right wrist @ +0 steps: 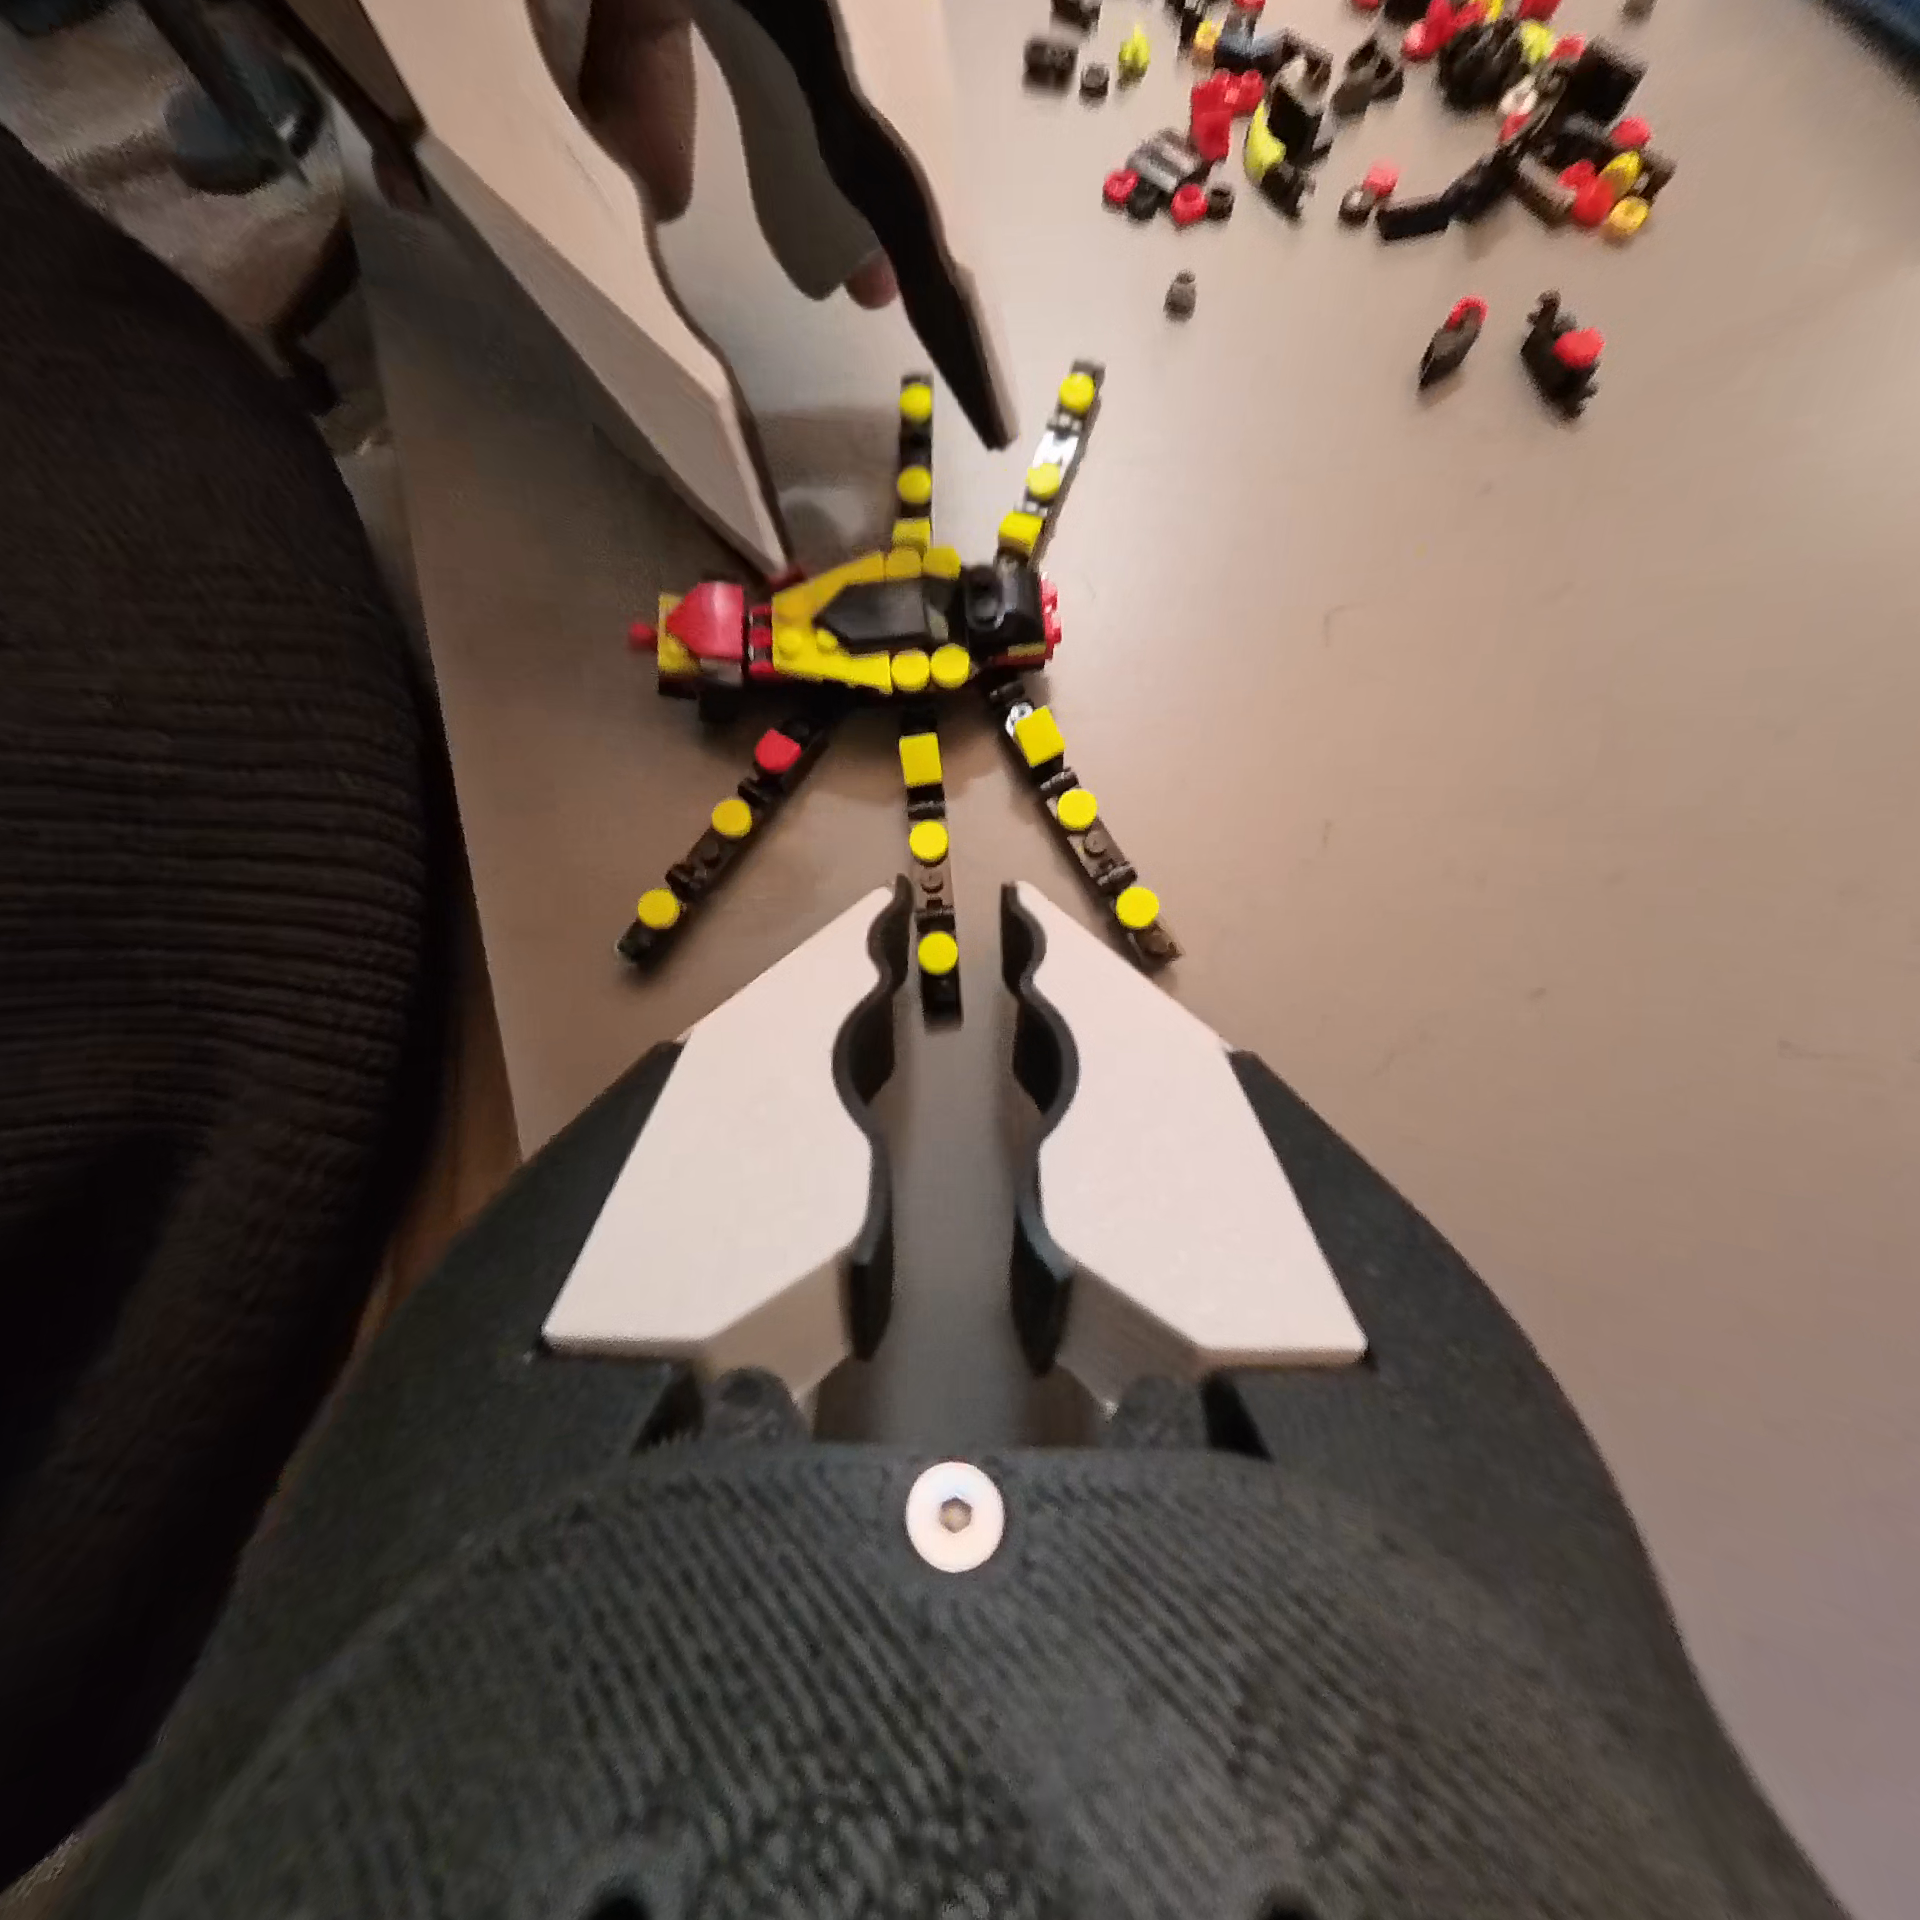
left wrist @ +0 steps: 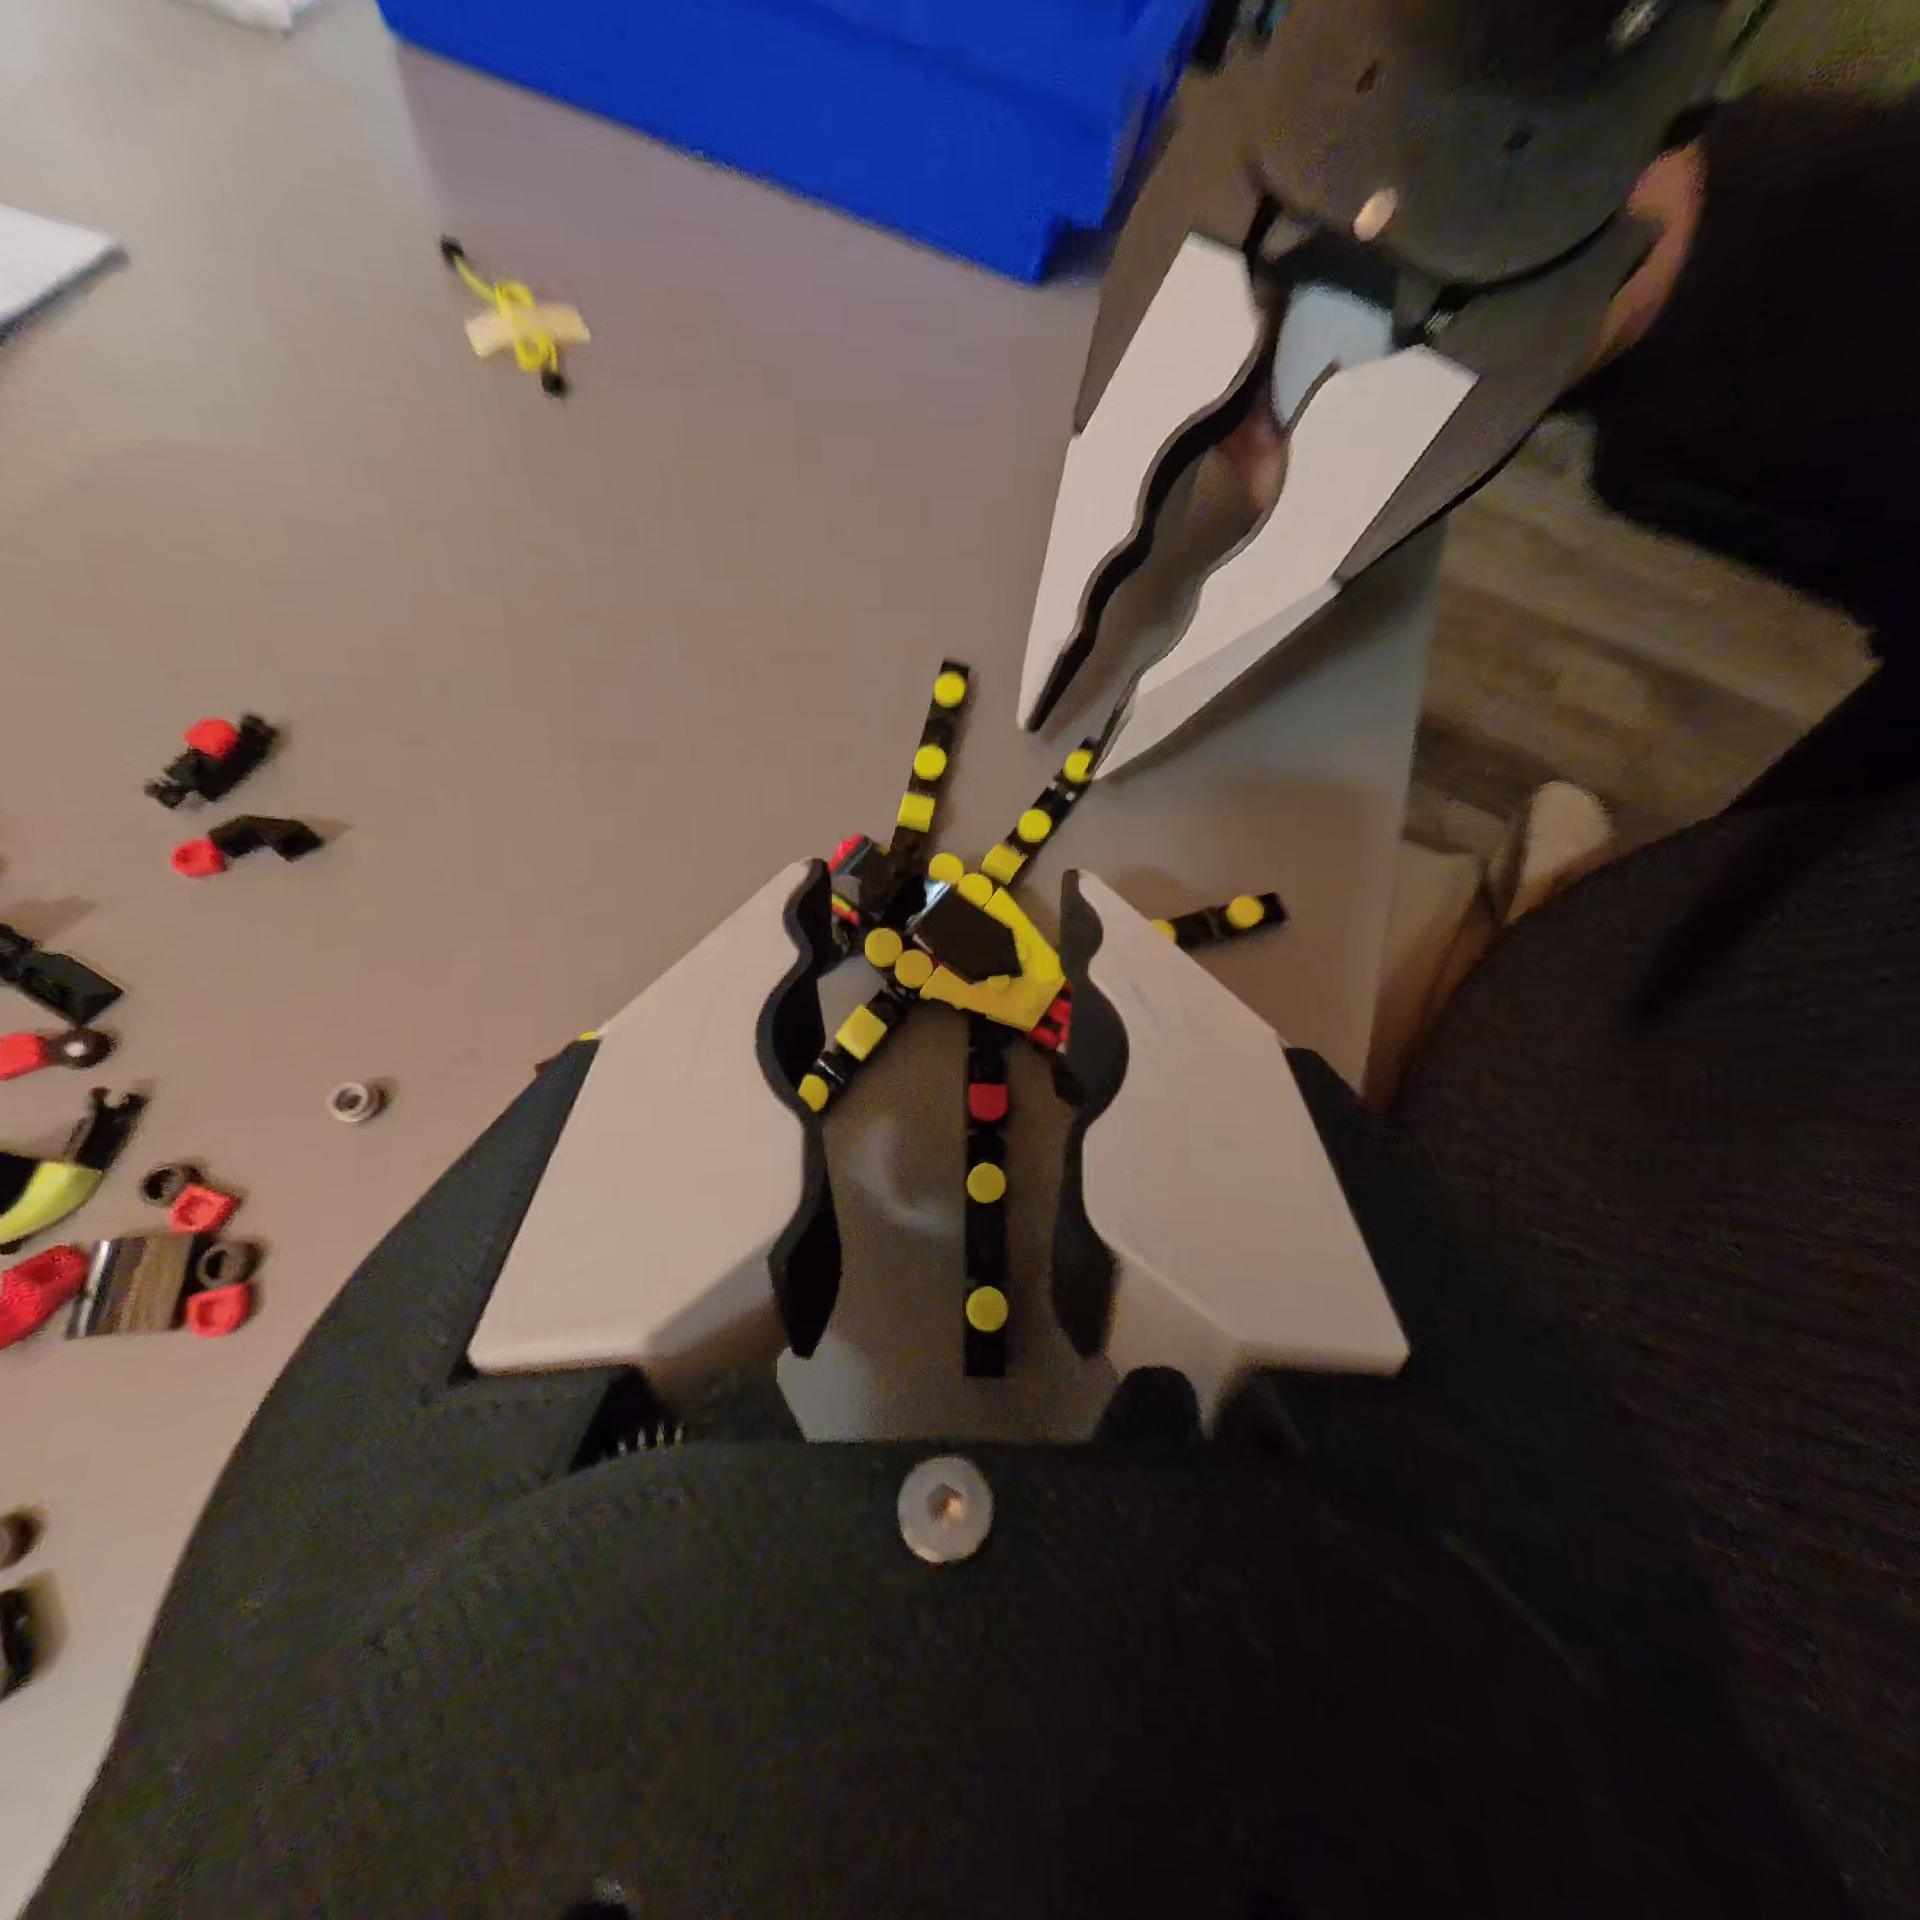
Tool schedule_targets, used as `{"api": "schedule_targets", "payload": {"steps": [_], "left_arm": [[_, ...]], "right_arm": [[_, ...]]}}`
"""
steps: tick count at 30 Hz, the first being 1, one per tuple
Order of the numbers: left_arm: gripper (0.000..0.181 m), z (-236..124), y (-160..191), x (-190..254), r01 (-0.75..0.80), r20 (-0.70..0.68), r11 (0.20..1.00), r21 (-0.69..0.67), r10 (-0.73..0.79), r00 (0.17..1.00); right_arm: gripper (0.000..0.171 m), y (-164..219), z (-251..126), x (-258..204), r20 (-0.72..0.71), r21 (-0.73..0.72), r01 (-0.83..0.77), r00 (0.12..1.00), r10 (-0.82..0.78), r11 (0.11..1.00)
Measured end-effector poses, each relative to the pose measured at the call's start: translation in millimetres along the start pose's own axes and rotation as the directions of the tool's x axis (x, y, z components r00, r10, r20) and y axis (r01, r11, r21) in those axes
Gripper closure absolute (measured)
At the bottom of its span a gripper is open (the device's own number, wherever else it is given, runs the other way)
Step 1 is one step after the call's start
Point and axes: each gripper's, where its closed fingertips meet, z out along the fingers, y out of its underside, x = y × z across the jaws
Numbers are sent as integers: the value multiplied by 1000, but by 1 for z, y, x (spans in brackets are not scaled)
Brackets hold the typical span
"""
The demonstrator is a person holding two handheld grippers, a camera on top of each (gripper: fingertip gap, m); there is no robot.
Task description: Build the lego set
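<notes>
A spider-like lego model [right wrist: 883,623] with a yellow and black body, a red end and several black legs with yellow studs lies flat on the grey table. My left gripper [left wrist: 940,894] is open, its fingertips on either side of the model's body [left wrist: 977,945]; it also shows from the far side in the right wrist view [right wrist: 883,499]. My right gripper [right wrist: 954,904] is partly open, its fingertips either side of the end of the middle leg [right wrist: 935,951] without clamping it. In the left wrist view it [left wrist: 1075,743] hovers over the far legs.
Loose red, black and yellow pieces lie at the left [left wrist: 208,758] and in a pile [right wrist: 1403,125]. A blue bin [left wrist: 831,104] stands at the back, with a small yellow-tied bundle [left wrist: 520,327] nearby. The table edge [left wrist: 1403,831] and a person's dark clothing [right wrist: 208,831] are beside the model. Some 7 cm of space lies between my two pairs of fingers. From the right gripper's tips to the small yellow-tied bundle [left wrist: 520,327] is close to 20 cm.
</notes>
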Motion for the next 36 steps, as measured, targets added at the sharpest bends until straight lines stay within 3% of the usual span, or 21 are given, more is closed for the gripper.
{"api": "schedule_targets", "payload": {"steps": [4, 9, 17, 36], "left_arm": [[139, -26, -5, -16, 14, -17, 999, 53, -13, 1000], [127, -31, 27, -32, -44, -6, 997, -64, 43, 999], [129, -19, 51, -33, -95, -3, 979, -178, 96, 995], [136, -16, 55, -34, -101, 6, 973, -206, 104, 995]], "right_arm": [[154, -22, -1, -3, -16, 84, 8, 1000, -6, 996], [148, -42, 11, -13, -24, 114, -29, 999, 32, 993], [153, -54, 27, -16, -132, 131, -178, 972, 195, 975], [154, -48, 41, -15, -155, 93, -86, 983, 100, 992]]}}
